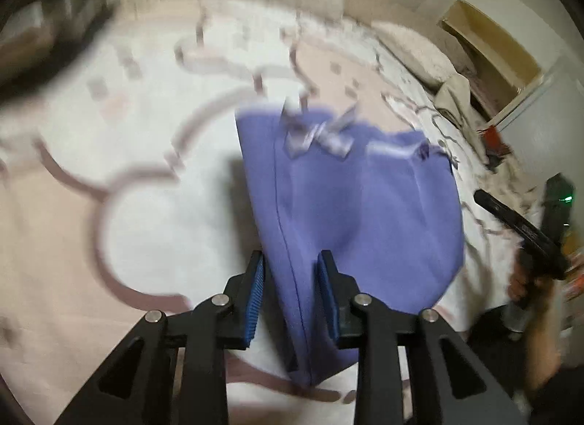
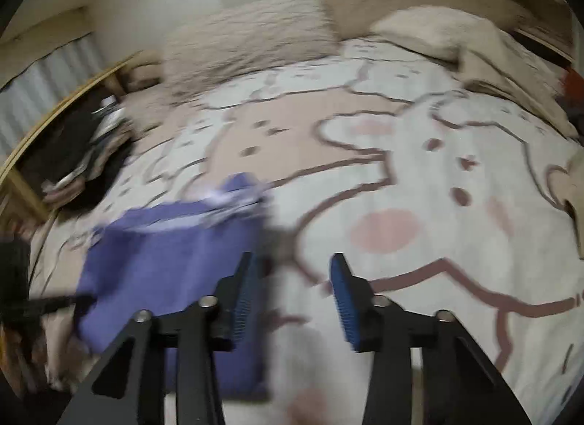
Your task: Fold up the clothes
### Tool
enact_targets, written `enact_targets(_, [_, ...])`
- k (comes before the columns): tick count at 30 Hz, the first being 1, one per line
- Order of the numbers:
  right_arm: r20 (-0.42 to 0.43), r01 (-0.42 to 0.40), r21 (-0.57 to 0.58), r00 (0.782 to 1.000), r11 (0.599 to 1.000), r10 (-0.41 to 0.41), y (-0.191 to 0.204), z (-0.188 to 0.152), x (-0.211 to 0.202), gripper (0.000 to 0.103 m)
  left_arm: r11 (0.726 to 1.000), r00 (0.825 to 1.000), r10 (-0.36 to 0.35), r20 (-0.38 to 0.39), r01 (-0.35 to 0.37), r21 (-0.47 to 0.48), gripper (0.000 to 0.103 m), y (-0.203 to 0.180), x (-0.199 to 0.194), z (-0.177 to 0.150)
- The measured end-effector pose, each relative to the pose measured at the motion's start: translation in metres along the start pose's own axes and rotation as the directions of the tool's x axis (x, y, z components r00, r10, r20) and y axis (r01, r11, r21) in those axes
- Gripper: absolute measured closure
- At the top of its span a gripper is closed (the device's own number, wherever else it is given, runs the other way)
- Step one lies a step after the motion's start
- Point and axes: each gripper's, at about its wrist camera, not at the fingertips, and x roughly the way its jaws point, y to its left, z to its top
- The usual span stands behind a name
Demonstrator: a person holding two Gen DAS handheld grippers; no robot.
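A folded purple garment (image 1: 357, 213) with a pale bow at its far end lies on the bed. My left gripper (image 1: 292, 271) is open right over its near left edge, with a seam running between the blue pads; the pads stand apart from the cloth. In the right wrist view the same garment (image 2: 171, 268) lies at the lower left. My right gripper (image 2: 295, 279) is open and empty, just right of the garment's edge over the bedspread. Both views are blurred by motion.
The bed has a white and pink cartoon-print spread (image 2: 419, 176). Beige pillows (image 2: 252, 34) lie at the head. A dark pile of clothes (image 2: 84, 147) sits at the bed's left edge. The other gripper (image 1: 525, 231) shows at the right of the left wrist view.
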Motion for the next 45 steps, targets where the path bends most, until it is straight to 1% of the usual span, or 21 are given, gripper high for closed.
enact_targets(2, [0.021, -0.010, -0.096, 1.000, 0.995, 0.012, 0.023, -0.002, -0.006, 0.065, 0.999, 0.998, 0.005, 0.061, -0.009, 0.054, 0.074, -0.018, -0.020, 0.007])
enact_targets(4, [0.007, 0.008, -0.191, 1.000, 0.981, -0.006, 0.052, -0.008, 0.002, 0.065, 0.995, 0.996, -0.004, 0.091, -0.005, 0.098, 0.074, -0.037, -0.031, 0.014])
enact_targets(6, [-0.028, 0.039, -0.252, 0.998, 0.967, -0.047, 0.069, -0.010, 0.016, 0.065, 0.988, 0.997, 0.002, 0.082, -0.015, 0.152, 0.074, -0.057, -0.024, 0.020])
enact_targets(8, [-0.065, 0.042, -0.292, 0.996, 0.955, -0.064, 0.078, -0.010, 0.034, 0.070, 0.978, 0.997, 0.014, 0.071, -0.029, 0.207, 0.074, -0.077, -0.013, 0.027])
enact_targets(10, [-0.101, 0.041, -0.327, 0.992, 0.944, -0.078, 0.086, -0.009, 0.052, 0.070, 0.972, 0.999, 0.013, 0.038, -0.022, 0.232, 0.074, -0.089, 0.010, 0.032])
enact_targets(12, [-0.133, 0.018, -0.318, 0.989, 0.948, -0.064, 0.087, -0.011, 0.062, 0.070, 0.973, 1.000, 0.008, -0.018, -0.004, 0.229, 0.074, -0.091, 0.039, 0.033])
enact_targets(15, [-0.139, -0.014, -0.280, 0.990, 0.960, -0.026, 0.083, -0.002, 0.075, 0.070, 0.976, 0.992, 0.086, -0.097, -0.064, 0.210, 0.074, -0.078, 0.085, 0.036])
enact_targets(17, [-0.123, -0.048, -0.213, 0.992, 0.976, 0.022, 0.075, 0.007, 0.076, 0.070, 0.977, 0.990, 0.110, -0.094, -0.090, 0.191, 0.074, -0.063, 0.095, 0.039])
enact_targets(18, [-0.106, -0.065, -0.170, 0.993, 0.983, 0.047, 0.069, 0.011, 0.072, 0.070, 0.981, 0.991, 0.107, -0.081, -0.092, 0.173, 0.074, -0.057, 0.095, 0.041])
enact_targets(21, [-0.027, -0.150, -0.067, 0.988, 0.986, 0.149, 0.053, 0.019, 0.042, 0.070, 0.989, 0.995, 0.094, -0.031, -0.090, 0.117, 0.074, -0.043, 0.088, 0.048])
enact_targets(24, [0.022, -0.169, -0.118, 0.985, 0.979, 0.172, 0.053, 0.004, 0.010, 0.070, 0.986, 0.992, 0.123, 0.012, -0.123, 0.111, 0.074, -0.041, 0.084, 0.051])
enact_targets(28, [-0.010, -0.170, -0.289, 0.985, 0.942, 0.175, 0.081, -0.033, 0.003, 0.073, 0.961, 0.975, 0.215, 0.059, -0.222, 0.164, 0.074, -0.043, 0.083, 0.044])
enact_targets(30, [-0.054, -0.143, -0.349, 0.990, 0.926, 0.133, 0.092, -0.047, 0.017, 0.074, 0.948, 0.965, 0.256, 0.057, -0.262, 0.179, 0.068, -0.038, 0.088, 0.040])
enact_targets(31, [-0.080, -0.132, -0.349, 0.991, 0.928, 0.111, 0.091, -0.049, 0.027, 0.074, 0.949, 0.964, 0.261, 0.051, -0.266, 0.173, 0.057, -0.035, 0.090, 0.039])
enact_targets(32, [-0.116, -0.131, -0.333, 0.988, 0.934, 0.097, 0.089, -0.052, 0.040, 0.074, 0.950, 0.964, 0.262, 0.049, -0.266, 0.161, 0.048, -0.031, 0.091, 0.037])
enact_targets(33, [-0.137, -0.138, -0.307, 0.985, 0.941, 0.100, 0.085, -0.056, 0.051, 0.074, 0.952, 0.964, 0.262, 0.046, -0.266, 0.150, 0.046, -0.028, 0.092, 0.035])
enact_targets(36, [-0.106, -0.143, -0.288, 0.987, 0.947, 0.117, 0.083, -0.057, 0.052, 0.073, 0.968, 0.973, 0.229, 0.032, -0.231, 0.100, 0.043, -0.018, 0.093, 0.036])
enact_targets(38, [-0.105, -0.146, -0.282, 0.987, 0.948, 0.121, 0.082, -0.058, 0.051, 0.073, 0.973, 0.976, 0.218, 0.020, -0.219, 0.080, 0.029, -0.013, 0.095, 0.035])
enact_targets(41, [-0.104, -0.135, -0.281, 0.989, 0.950, 0.109, 0.083, -0.058, 0.051, 0.073, 0.973, 0.977, 0.214, 0.023, -0.215, 0.086, 0.026, -0.012, 0.094, 0.031])
enact_targets(43, [-0.100, -0.116, -0.281, 0.991, 0.953, 0.092, 0.085, -0.058, 0.053, 0.072, 0.969, 0.973, 0.230, 0.037, -0.232, 0.080, 0.026, -0.013, 0.090, 0.031])
enact_targets(45, [-0.093, -0.097, -0.279, 0.993, 0.956, 0.073, 0.086, -0.057, 0.055, 0.072, 0.957, 0.959, 0.270, 0.088, -0.277, 0.083, 0.026, -0.017, 0.078, 0.032])
